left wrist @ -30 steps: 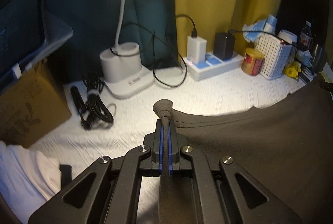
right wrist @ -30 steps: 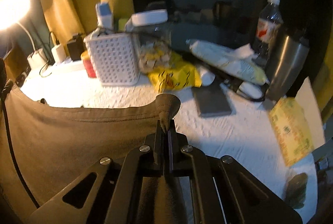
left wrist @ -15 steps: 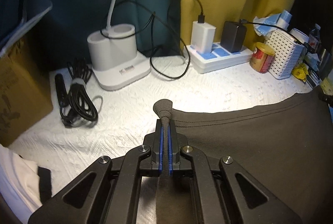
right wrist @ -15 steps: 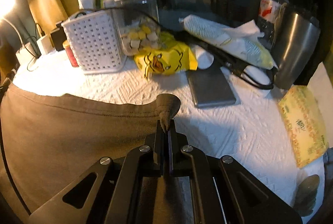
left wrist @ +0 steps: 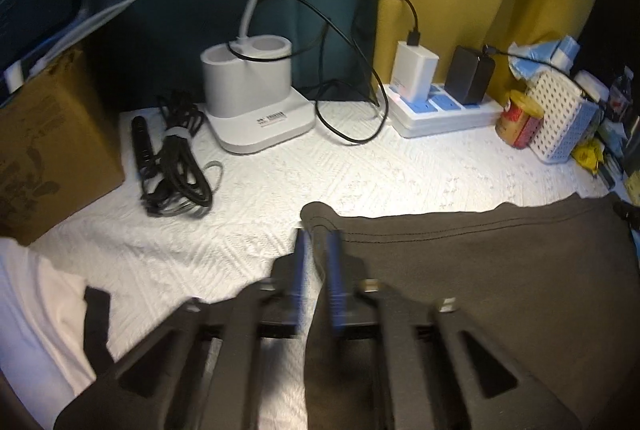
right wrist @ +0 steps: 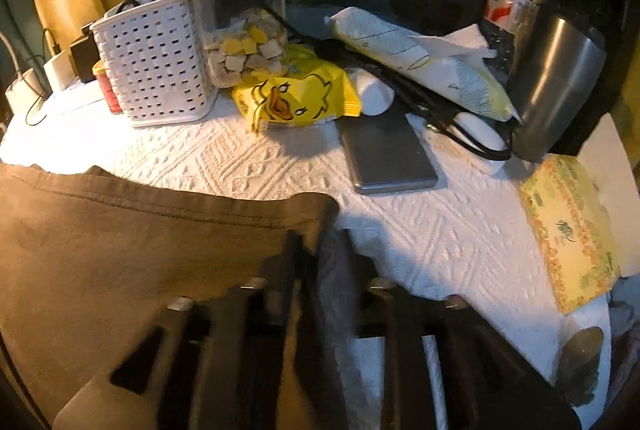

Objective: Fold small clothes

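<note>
Shirt, a dark brown one, lies flat on the white tabletop, filling the lower right of the left view. Left tongs have their jaws parted around its corner, right tongs parted over the opposite corner, both motion-blurred.

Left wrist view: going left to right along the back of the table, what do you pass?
Cardboard box → bundled black cable → white lamp base → white power strip → red and yellow can → white basket.
</note>
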The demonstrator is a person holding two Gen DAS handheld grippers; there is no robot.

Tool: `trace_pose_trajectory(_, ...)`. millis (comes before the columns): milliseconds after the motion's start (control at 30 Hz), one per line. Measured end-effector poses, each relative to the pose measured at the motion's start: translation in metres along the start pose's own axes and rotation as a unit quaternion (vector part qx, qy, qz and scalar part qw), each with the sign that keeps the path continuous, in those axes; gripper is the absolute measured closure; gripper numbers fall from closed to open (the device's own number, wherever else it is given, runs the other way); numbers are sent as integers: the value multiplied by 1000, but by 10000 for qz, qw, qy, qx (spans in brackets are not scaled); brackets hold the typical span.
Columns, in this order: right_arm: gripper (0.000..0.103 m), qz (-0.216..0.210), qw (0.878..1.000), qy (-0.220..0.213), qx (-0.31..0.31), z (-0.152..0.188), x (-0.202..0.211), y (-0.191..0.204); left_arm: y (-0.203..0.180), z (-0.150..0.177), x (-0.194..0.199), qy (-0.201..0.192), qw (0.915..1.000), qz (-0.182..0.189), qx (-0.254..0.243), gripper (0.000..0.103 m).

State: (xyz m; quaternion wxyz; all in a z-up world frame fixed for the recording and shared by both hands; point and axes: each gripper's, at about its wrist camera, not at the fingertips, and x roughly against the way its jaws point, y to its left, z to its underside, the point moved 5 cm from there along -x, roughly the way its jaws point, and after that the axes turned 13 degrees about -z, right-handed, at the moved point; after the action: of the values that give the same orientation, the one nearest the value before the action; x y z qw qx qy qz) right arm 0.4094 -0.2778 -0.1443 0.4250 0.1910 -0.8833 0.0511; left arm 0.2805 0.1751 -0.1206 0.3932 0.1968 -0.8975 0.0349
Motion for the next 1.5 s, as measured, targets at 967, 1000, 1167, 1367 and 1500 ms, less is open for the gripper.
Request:
trace_pose_trajectory(967, 33, -322, 9985, -421, -136, 51, 109, 41, -31, 41, 126, -690, 9948, 732, 186, 39)
trace_pose_trajectory(1000, 32, -344, 9984, -432, -147, 54, 111, 42, -34, 46, 129, -674, 9946, 776, 169, 39)
trace_pose_trajectory(1167, 31, -403, 9980, -459, -186, 73, 125, 49, -44, 63, 140, -640, 9939, 898, 60, 39)
trace_pose_trajectory(1367, 31, -422, 9975, -490, -287, 97, 144, 58, -51, 84, 151, -632, 9931, 982, -66, 27)
trace_pose_trajectory(1500, 31, -422, 9966, -539, -454, 115, 157, 60, -56, 97, 159, -645, 9925, 1029, -139, 27)
